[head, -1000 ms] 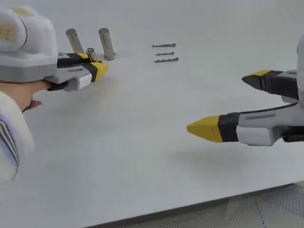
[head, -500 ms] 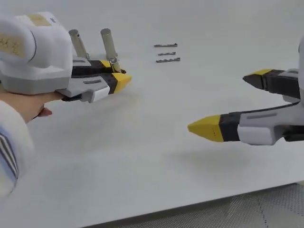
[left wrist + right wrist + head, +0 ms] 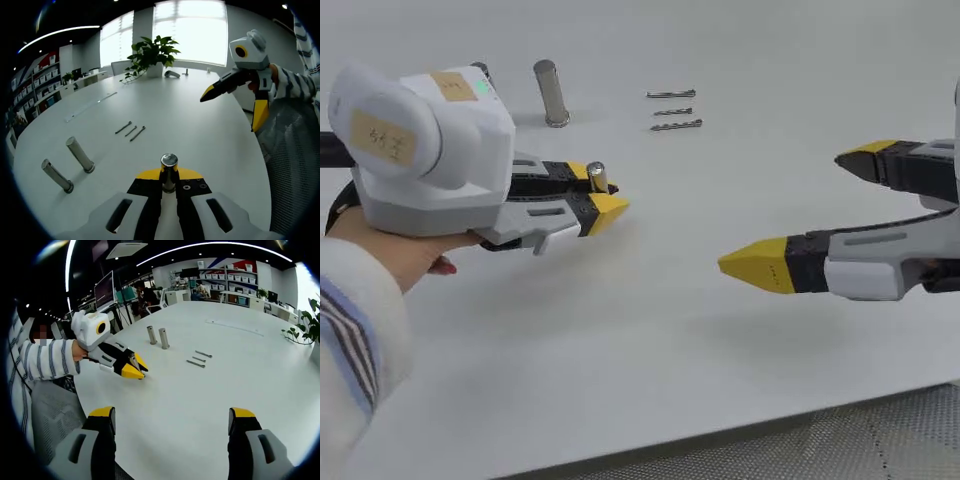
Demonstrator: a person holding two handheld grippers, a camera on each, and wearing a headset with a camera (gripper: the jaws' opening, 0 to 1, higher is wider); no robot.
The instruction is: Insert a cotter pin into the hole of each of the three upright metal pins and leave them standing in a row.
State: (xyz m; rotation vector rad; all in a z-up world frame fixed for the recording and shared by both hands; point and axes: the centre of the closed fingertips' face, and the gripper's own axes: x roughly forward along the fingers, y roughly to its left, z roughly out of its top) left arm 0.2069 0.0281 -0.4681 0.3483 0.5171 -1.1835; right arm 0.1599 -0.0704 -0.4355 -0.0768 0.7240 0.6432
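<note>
Steel pin (image 3: 597, 177) sits clamped upright in the left gripper (image 3: 605, 195), carried toward mid-table (image 3: 620, 350); a sec ago it was beside the other two pins (image 3: 80, 155). Right gripper (image 3: 780, 212) hangs empty, jaws apart. Three cotter pins (image 3: 673, 109) lie untouched beyond. Insertion prob. next, though the pin's hole can't be made out.

Far metal pin (image 3: 480, 69) mostly hidden behind left claw (image 3: 613, 197) housing; right claw (image 3: 779, 212) body cut by edge.
</note>
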